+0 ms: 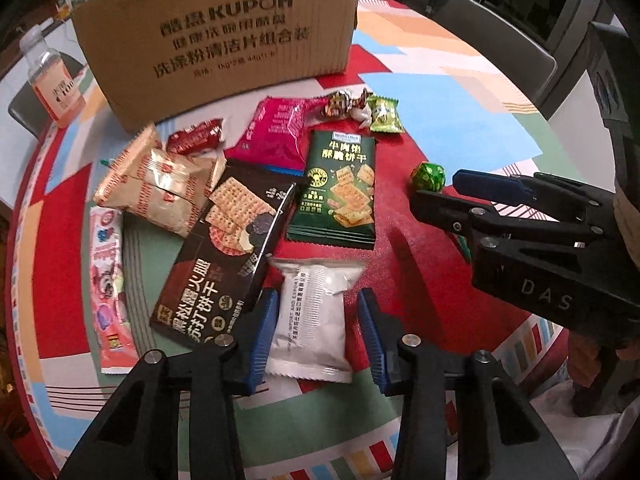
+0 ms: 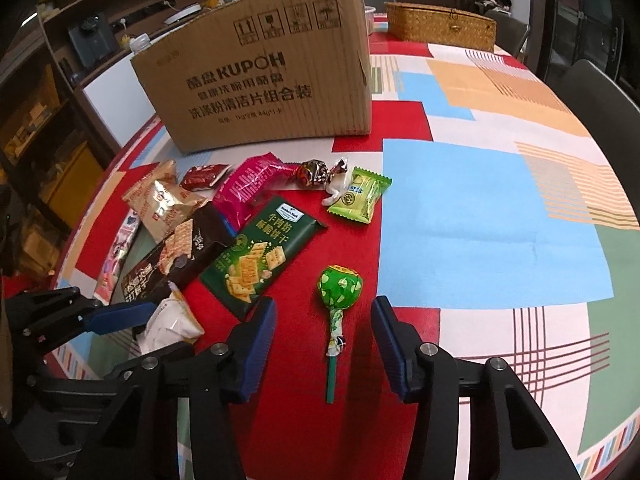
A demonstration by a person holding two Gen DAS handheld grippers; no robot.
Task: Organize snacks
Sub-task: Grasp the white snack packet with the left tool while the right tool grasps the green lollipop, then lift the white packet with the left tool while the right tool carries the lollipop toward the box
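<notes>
A white snack pouch (image 1: pixel 312 324) lies flat near the front edge of a patchwork-printed table (image 2: pixel 492 208), framed between the spread blue pads of the left gripper (image 1: pixel 314 336), whose jaws stand parted on either side of it without visibly touching it. A short way to its right, a green-wrapped lollipop (image 2: pixel 339 288) rests on a red patch with its stick pointing toward the table's near edge, lined up between the fingers of the right gripper (image 2: pixel 324 344), also parted and holding nothing. Both tools appear poised for a pick, each squared to one item so the jaws could close across its narrow width. Beyond them the other snacks lie in a loose, overlapping heap: a dark cracker box (image 1: pixel 224 256), a green cracker packet (image 1: pixel 340 188), gold-wrapped biscuits (image 1: pixel 160 184), a magenta packet (image 1: pixel 280 128), a pink packet (image 1: pixel 108 284) and several small wrapped candies (image 1: pixel 360 108). A cardboard carton (image 2: pixel 260 80) stands upright behind the pile, the likely destination for the sorting, though its opening is not visible. Both grippers sit low, angled forward over the tabletop, the right one reaching in just beside the left.
</notes>
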